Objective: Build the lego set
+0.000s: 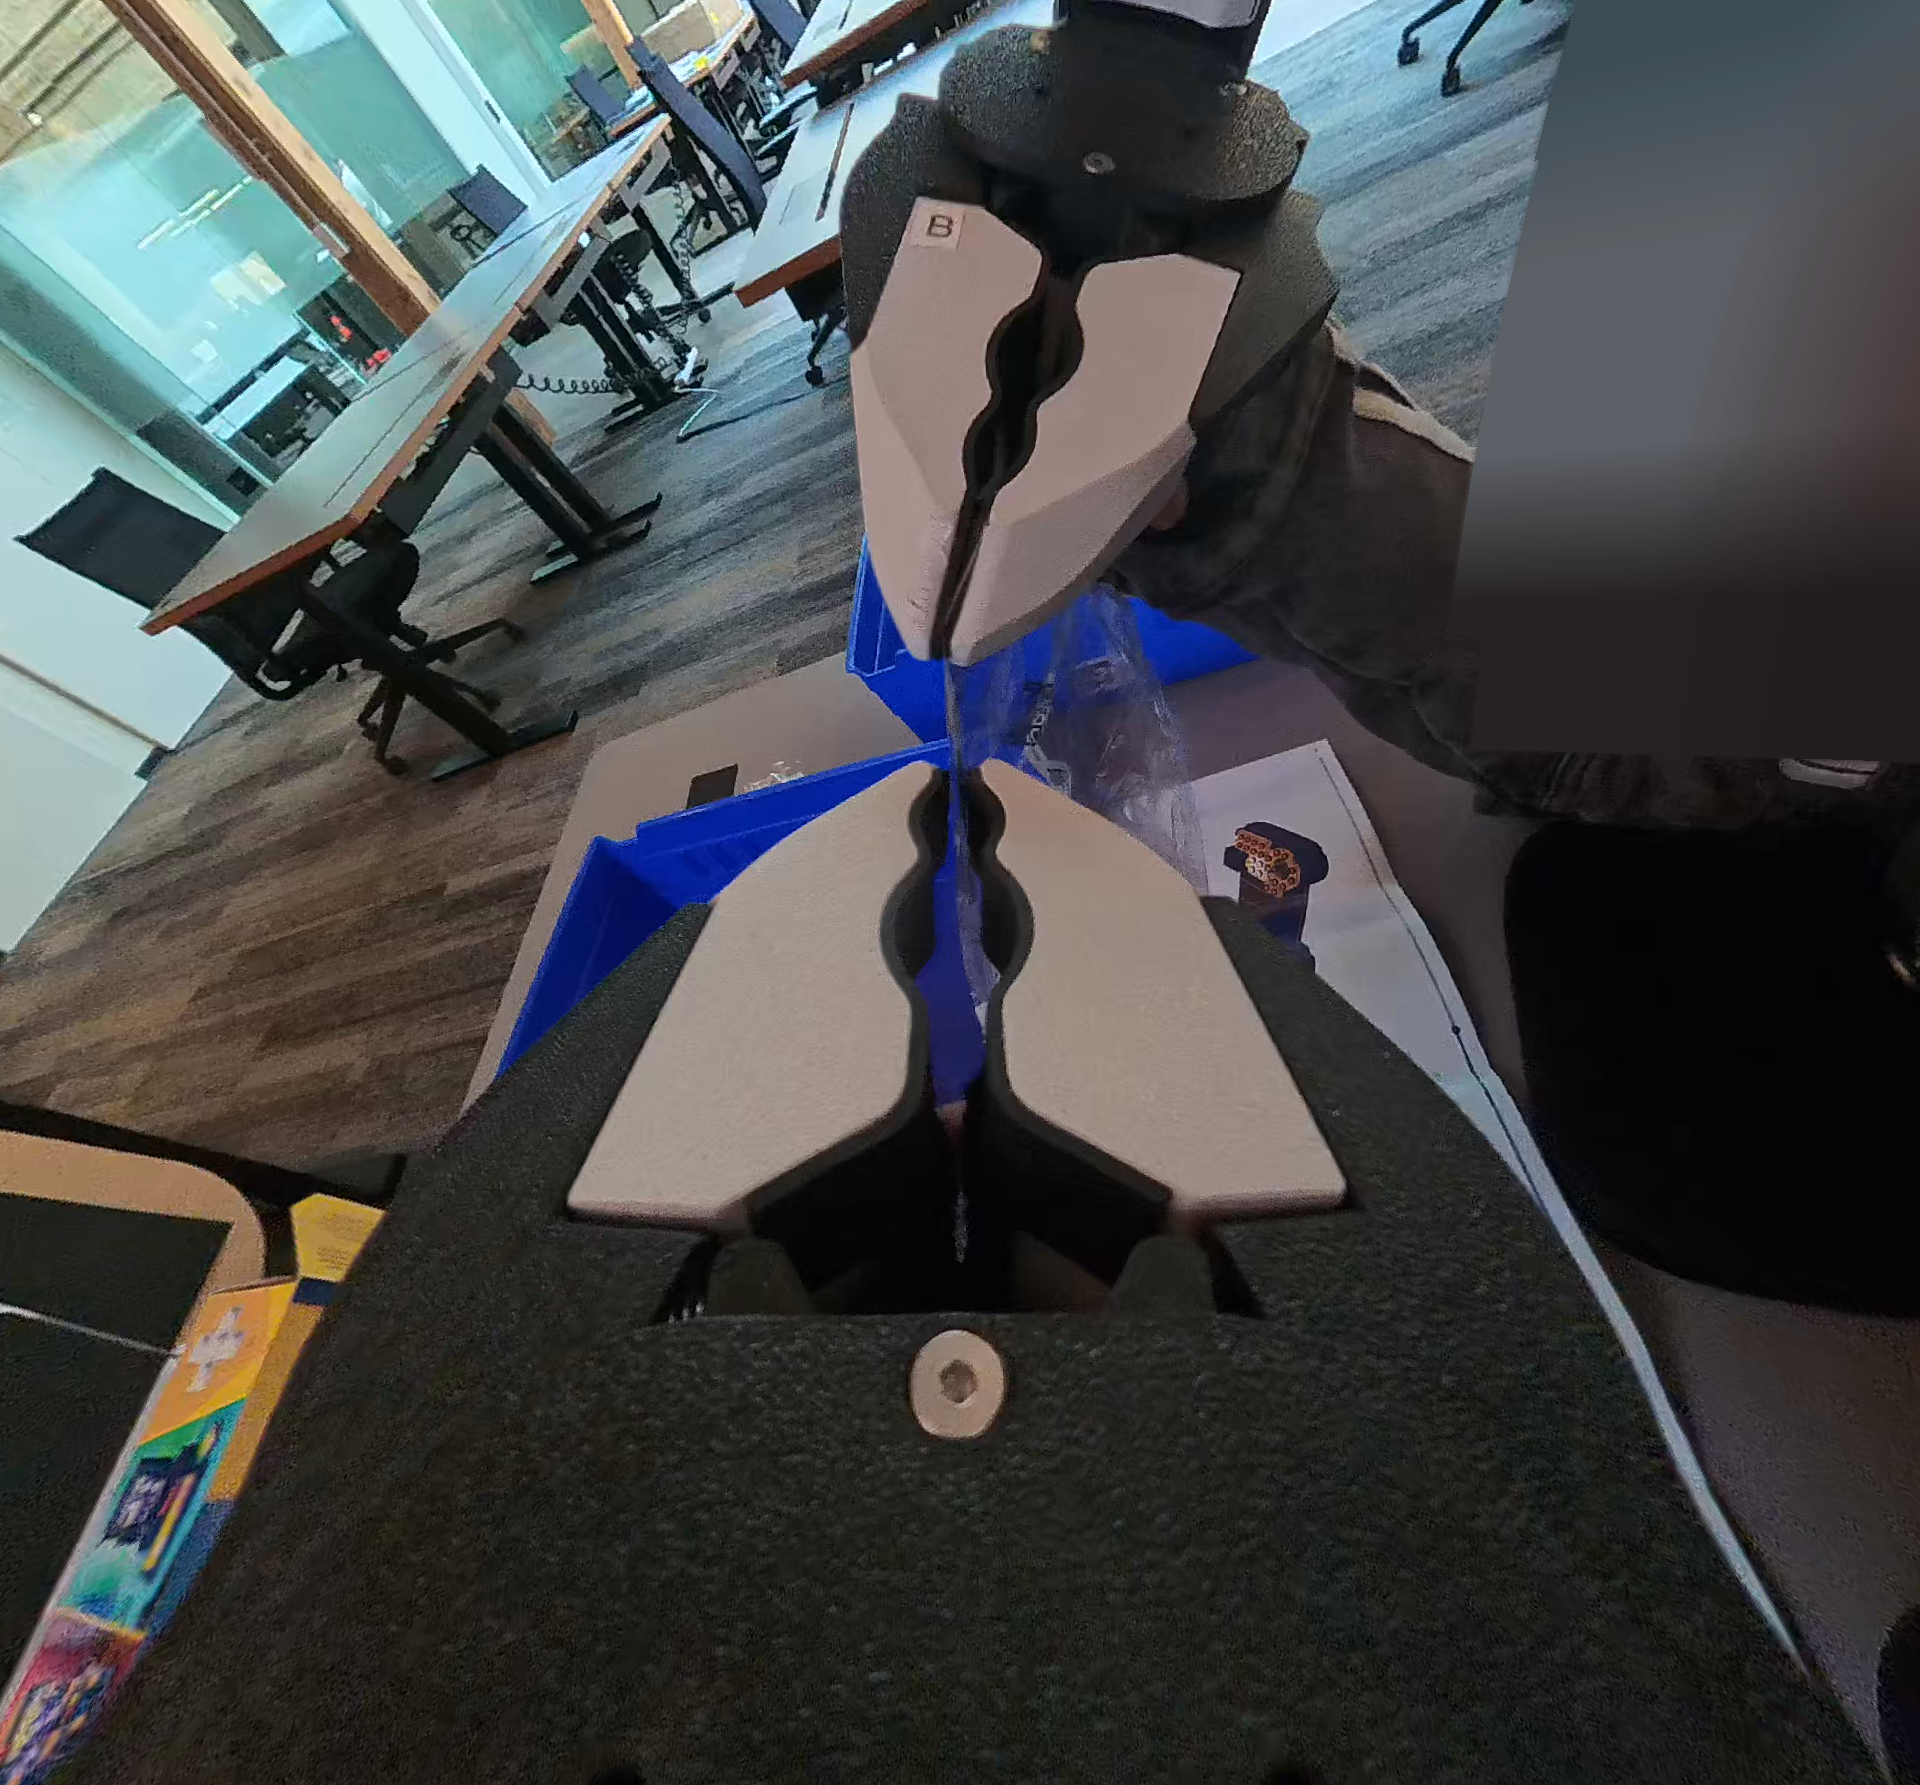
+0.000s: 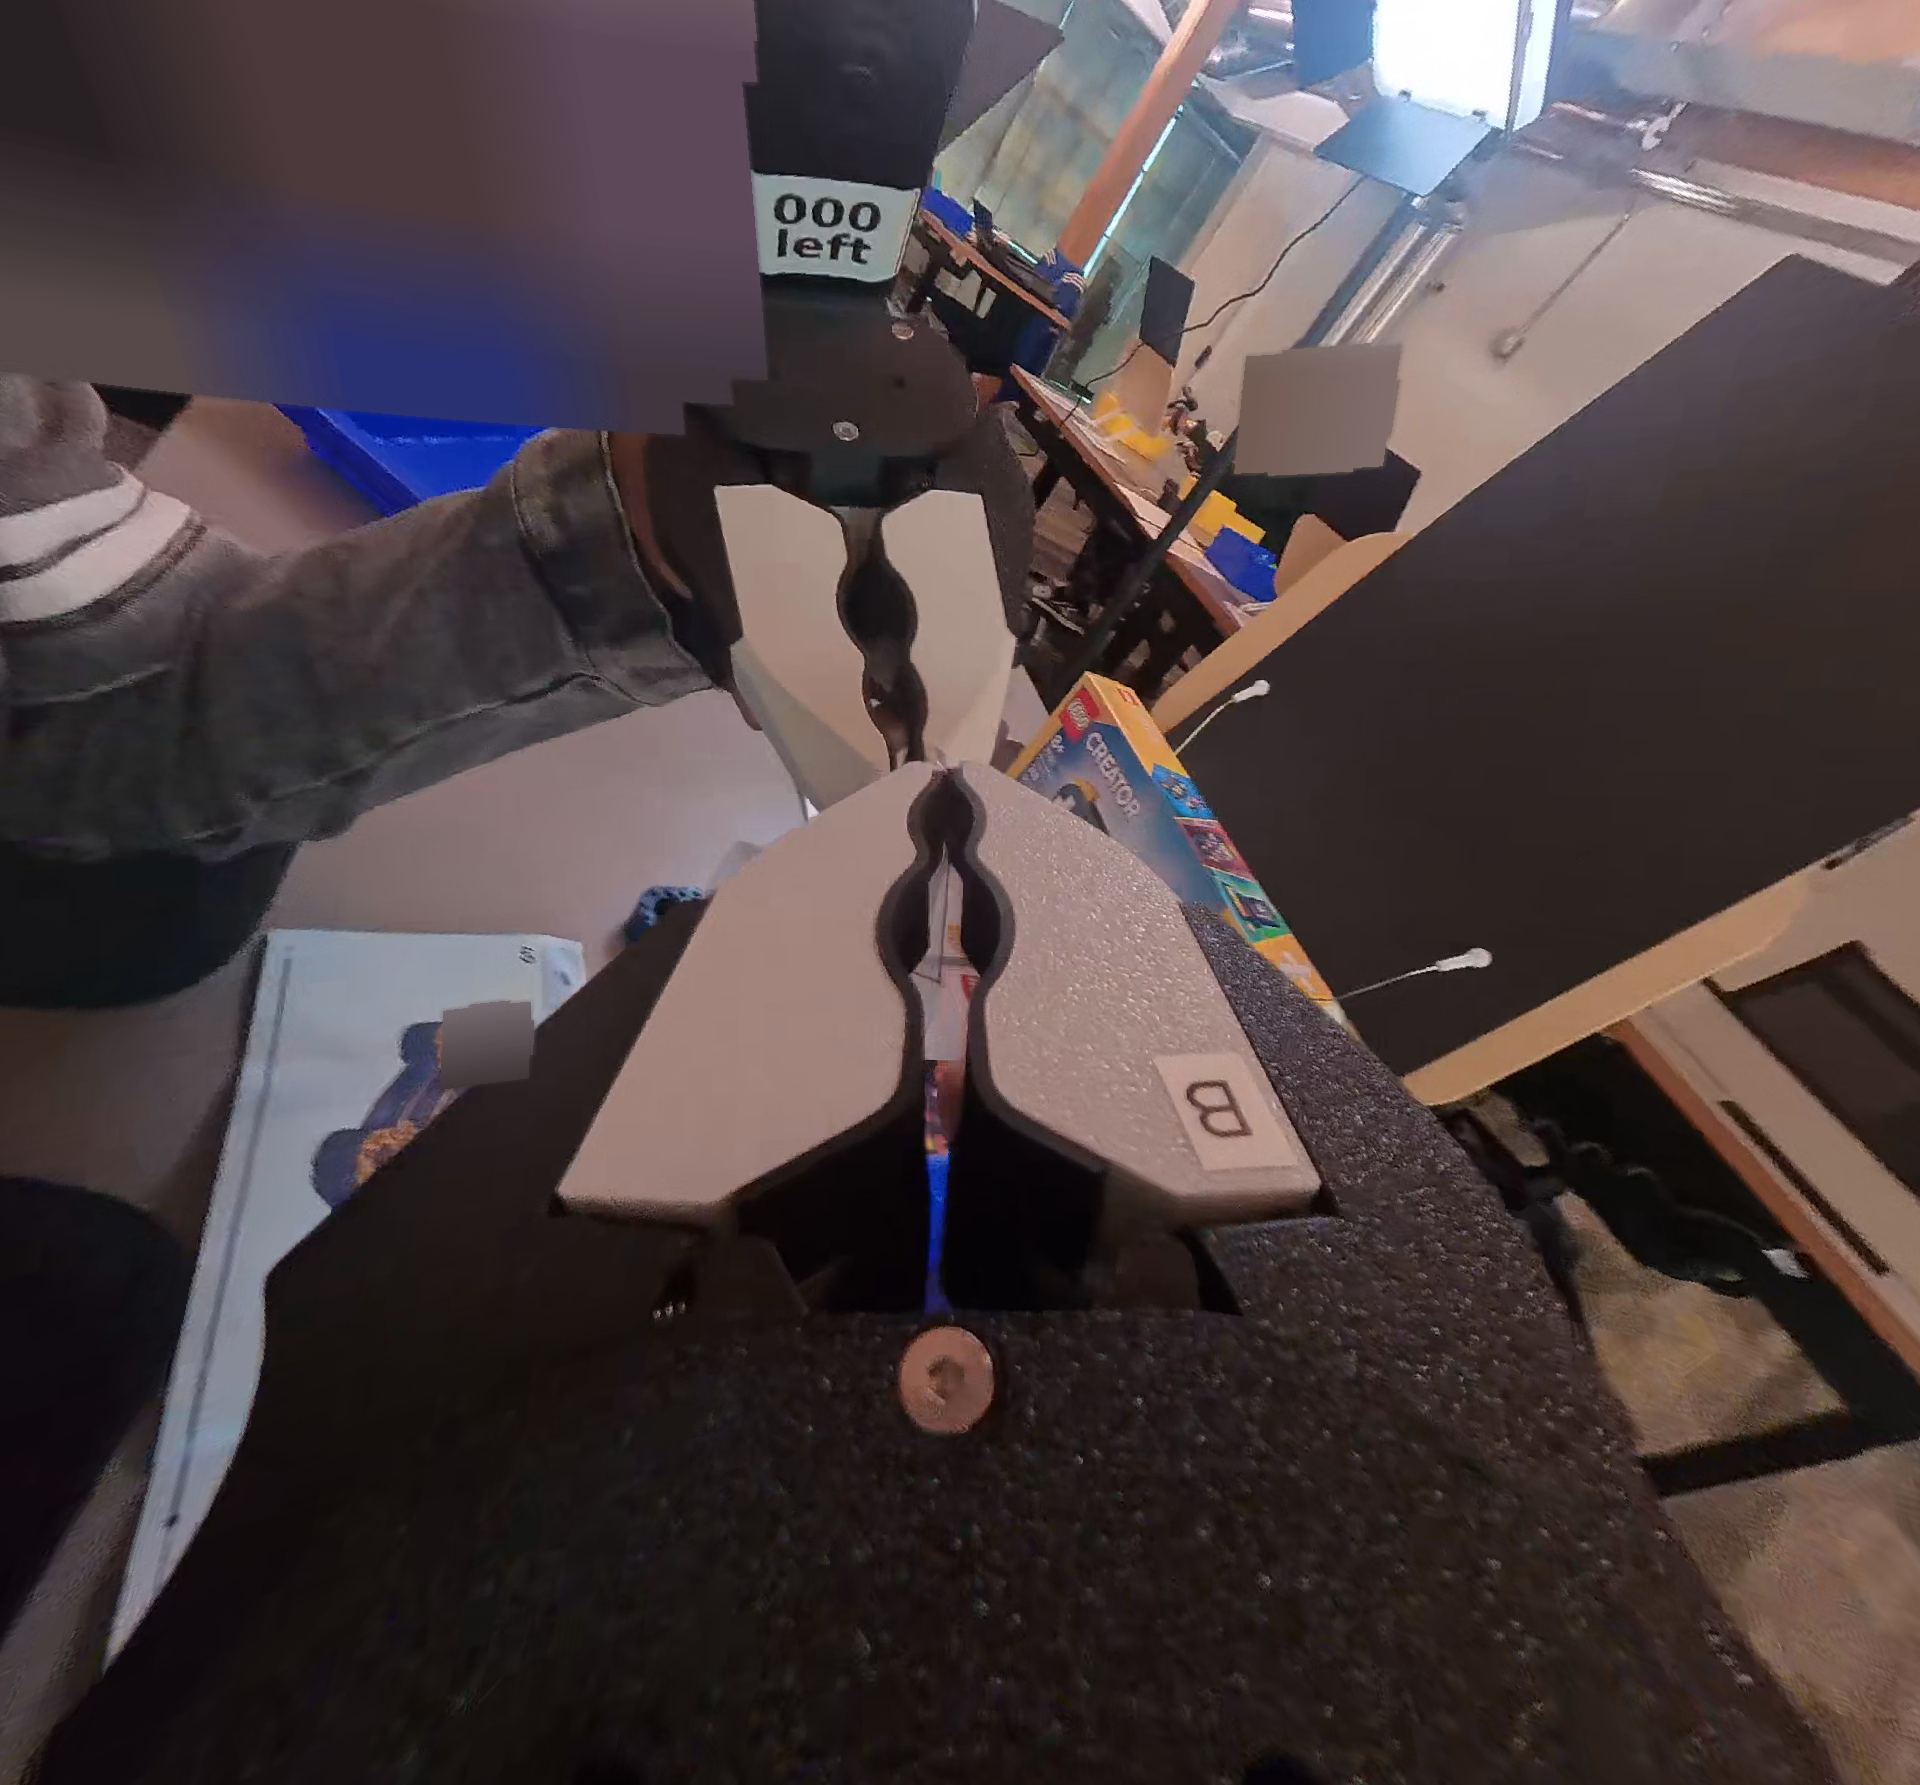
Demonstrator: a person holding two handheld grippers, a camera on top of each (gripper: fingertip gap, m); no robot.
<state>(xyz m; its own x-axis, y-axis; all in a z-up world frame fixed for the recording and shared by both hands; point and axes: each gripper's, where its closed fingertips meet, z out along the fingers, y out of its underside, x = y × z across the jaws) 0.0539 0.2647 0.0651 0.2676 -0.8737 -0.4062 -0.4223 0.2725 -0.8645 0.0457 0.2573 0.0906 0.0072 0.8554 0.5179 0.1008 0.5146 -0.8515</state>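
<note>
Both grippers are pinched on the same clear plastic bag, tip to tip. Left gripper: jaws closed down to a sliver, film edge running through the slot between the pads. Right gripper: comes in from above and opposite, jaws also closed on the bag's upper edge; the film looks stretched in a thin line between the two sets of tips. In the right wrist view the right gripper shows a pale sliver of film at its closed tips, with the left gripper just beyond, nearly touching.

The rest of the bag hangs off to the side of the right gripper, crinkled, with dark shapes inside; can't tell what they are.

My read: both are gripping the seam to part it. To do that well:
- keep both pinches tight; thin film slips
- pull the tips apart along one line, not twisting
- hold it above the bin so anything that drops lands inside

Around them: blue bin directly below, second blue bin behind. Printed instruction sheet flat on the table, to the side of the bins. Colourful toy box by the left gripper's side. Small blue brick piece on the table near the sheet. A person's grey sleeve leads to the left gripper.
</note>
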